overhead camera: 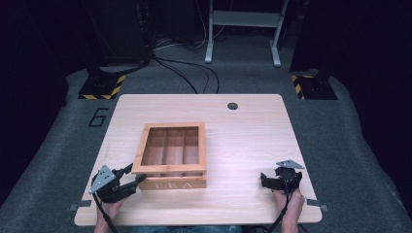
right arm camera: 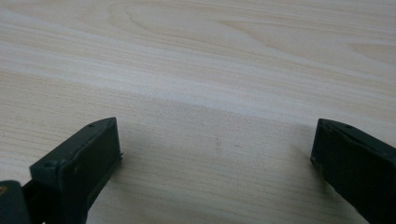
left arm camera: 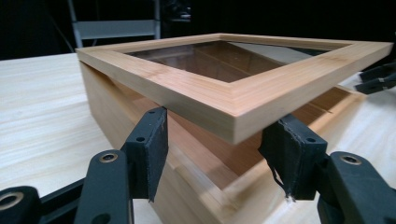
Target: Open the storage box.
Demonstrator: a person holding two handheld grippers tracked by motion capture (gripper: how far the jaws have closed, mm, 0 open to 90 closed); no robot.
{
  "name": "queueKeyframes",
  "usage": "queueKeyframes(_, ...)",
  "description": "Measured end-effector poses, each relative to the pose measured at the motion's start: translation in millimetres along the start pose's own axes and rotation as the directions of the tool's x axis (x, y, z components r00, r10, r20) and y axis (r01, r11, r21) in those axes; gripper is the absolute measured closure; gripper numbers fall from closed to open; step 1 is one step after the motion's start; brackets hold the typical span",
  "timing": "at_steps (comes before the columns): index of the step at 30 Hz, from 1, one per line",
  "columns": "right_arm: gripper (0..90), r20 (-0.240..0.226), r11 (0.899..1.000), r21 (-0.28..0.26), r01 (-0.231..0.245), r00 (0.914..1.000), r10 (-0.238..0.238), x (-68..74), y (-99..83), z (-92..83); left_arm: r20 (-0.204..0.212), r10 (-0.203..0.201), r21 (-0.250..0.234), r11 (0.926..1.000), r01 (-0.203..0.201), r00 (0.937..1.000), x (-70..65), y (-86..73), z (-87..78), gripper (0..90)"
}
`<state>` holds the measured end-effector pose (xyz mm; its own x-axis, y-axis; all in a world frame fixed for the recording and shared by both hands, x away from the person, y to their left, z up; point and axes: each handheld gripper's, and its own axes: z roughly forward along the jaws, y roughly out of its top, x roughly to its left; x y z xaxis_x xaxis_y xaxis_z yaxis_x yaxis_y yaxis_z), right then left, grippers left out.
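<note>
two black jaws of the left gripper (left arm camera: 217, 156) stand either side of the near corner of the tea box's glass-paned lid (left arm camera: 243, 100), which sits tilted, lifted off the box body; whether the pads actually press it is hard to judge. the tea box (overhead camera: 172, 155) stands mid-table, near the front edge. the right gripper (right arm camera: 215, 149) rests well apart on the bare table (right arm camera: 201, 60), jaws wide apart with nothing between.
</note>
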<state>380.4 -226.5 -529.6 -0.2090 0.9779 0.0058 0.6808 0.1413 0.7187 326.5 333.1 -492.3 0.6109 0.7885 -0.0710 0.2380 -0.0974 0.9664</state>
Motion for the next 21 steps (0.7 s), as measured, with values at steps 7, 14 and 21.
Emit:
queueKeyframes(7, 1.0, -0.001, 1.0, -0.001, 0.001, 1.0, -0.001, -0.2, 0.0, 0.1, -0.041, 0.016, -0.026, 0.9995, -0.017, 0.999, 1.9, 8.5, 3.1, 41.0)
queueKeyframes(14, 1.0, -0.002, 1.0, -0.003, 0.005, 1.0, -0.005, -0.4, 0.0, 0.2, -0.048, 0.024, -0.048, 0.9985, -0.026, 0.9986, 5.0, 24.0, 5.6, 40.9)
queueKeyframes(21, 1.0, -0.003, 1.0, -0.002, 0.003, 1.0, -0.003, -0.3, 0.0, 0.2, -0.057, 0.038, -0.058, 0.9974, -0.042, 0.9977, 8.4, 39.8, 7.8, 41.0)
